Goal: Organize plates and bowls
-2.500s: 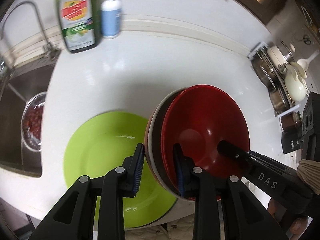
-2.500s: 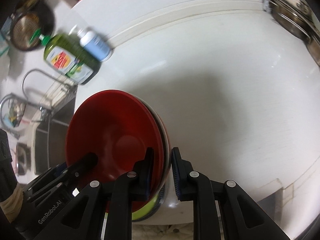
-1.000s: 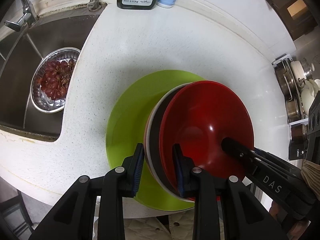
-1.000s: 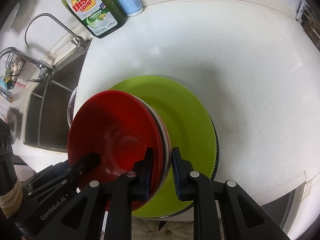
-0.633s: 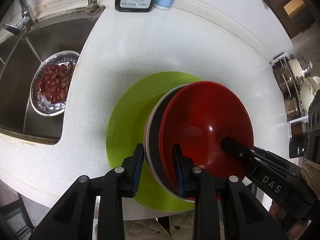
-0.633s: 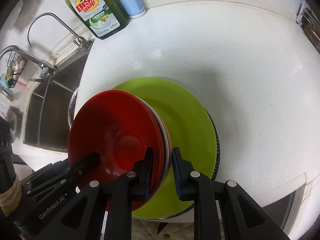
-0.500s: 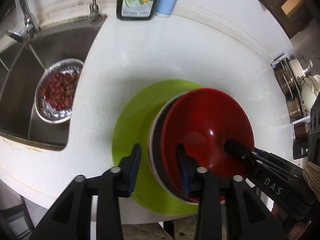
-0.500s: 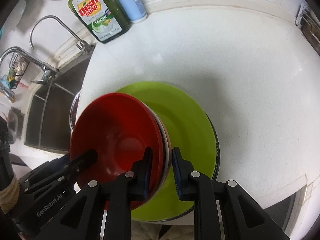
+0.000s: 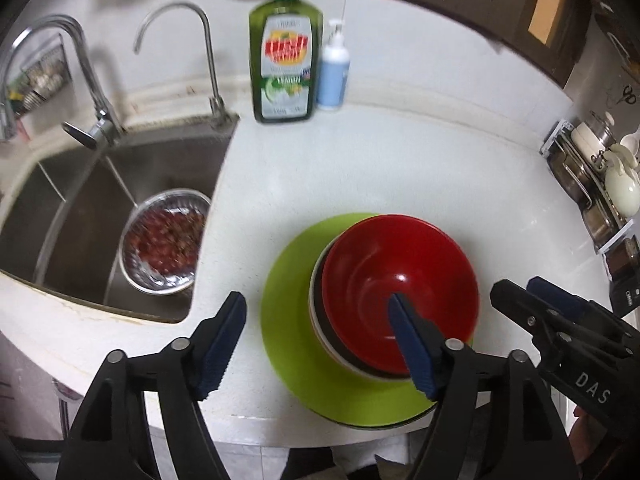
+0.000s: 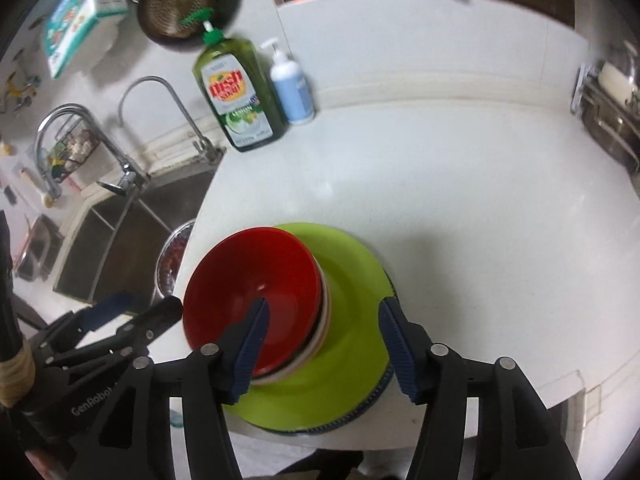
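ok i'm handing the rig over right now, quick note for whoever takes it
Left gripper: open, empty, above the bowls.
Right gripper: open, empty, above the bowls and plate.
The red bowl tops a stack of bowls sitting on the green plate, near the front edge of the white counter.
Done: bowls set on the plate.
Left: nothing obvious; check the stack sits steady.

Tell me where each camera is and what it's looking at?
Left wrist: rides the left gripper, looking down at the red bowl stack on the green plate; the right gripper shows at right.
Right wrist: rides the right gripper, looking down at the same stack; the left gripper shows at left.
Both share bowls, plate, dish soap bottle and sink.
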Available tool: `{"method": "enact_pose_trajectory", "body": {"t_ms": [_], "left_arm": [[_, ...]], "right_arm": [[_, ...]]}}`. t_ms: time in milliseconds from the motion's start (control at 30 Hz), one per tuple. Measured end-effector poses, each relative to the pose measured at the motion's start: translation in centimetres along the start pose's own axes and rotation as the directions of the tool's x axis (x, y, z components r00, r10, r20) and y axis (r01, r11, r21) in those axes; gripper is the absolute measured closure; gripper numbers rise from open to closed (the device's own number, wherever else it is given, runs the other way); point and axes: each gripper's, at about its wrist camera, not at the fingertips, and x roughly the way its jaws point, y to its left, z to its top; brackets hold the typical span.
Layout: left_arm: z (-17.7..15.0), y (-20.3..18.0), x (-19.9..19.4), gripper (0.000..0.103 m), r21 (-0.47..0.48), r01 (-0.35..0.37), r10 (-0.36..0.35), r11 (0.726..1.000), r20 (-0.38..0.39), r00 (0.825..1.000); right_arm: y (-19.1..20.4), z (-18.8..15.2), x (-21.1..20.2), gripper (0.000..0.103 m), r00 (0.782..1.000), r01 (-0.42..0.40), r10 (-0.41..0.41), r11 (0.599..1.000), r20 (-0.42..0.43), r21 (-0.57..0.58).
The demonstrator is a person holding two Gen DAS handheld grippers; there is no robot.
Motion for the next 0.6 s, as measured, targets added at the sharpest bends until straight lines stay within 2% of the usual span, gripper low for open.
{"method": "enact_pose_trajectory", "body": {"t_ms": [67,133,200,300,433,600], "left_arm": [[-0.6,-0.5,-1.2,0.021,0.005,-0.023,0.023,1.000,0.035,0.999],[-1.6,-0.8,-2.5,0.018,0.007,-0.044,0.043,0.999,0.073,0.996],[-2.6,-1.2,-3.7,0.012,0.010,-0.056,0.055,0.998,0.108,0.993],[-4.7,-1.7,-5.6,0.010,0.022,-0.082,0.077,0.996,0.164,0.984],[-7.6,-2.7,-8.0,0.006,0.033,-0.115,0.104,0.993,0.233,0.967],[-11.4,-4.3,-11.8,0.003,0.054,-0.165,0.138,0.985,0.338,0.931]], "right_arm": [[-0.1,-0.8,-1.1,0.040,1.000,0.003,-0.002,1.000,0.030,-0.023],[-0.3,-1.8,-2.5,0.031,0.998,0.009,-0.006,0.999,0.068,-0.046],[-0.4,-3.0,-3.9,0.028,0.994,0.020,-0.013,0.997,0.109,-0.068],[-0.7,-5.3,-5.8,0.025,0.987,0.042,-0.026,0.994,0.159,-0.098],[-0.9,-8.3,-8.2,0.022,0.975,0.079,-0.050,0.989,0.216,-0.127],[-1.0,-11.9,-12.0,0.016,0.953,0.096,-0.057,0.988,0.297,-0.117]]}}
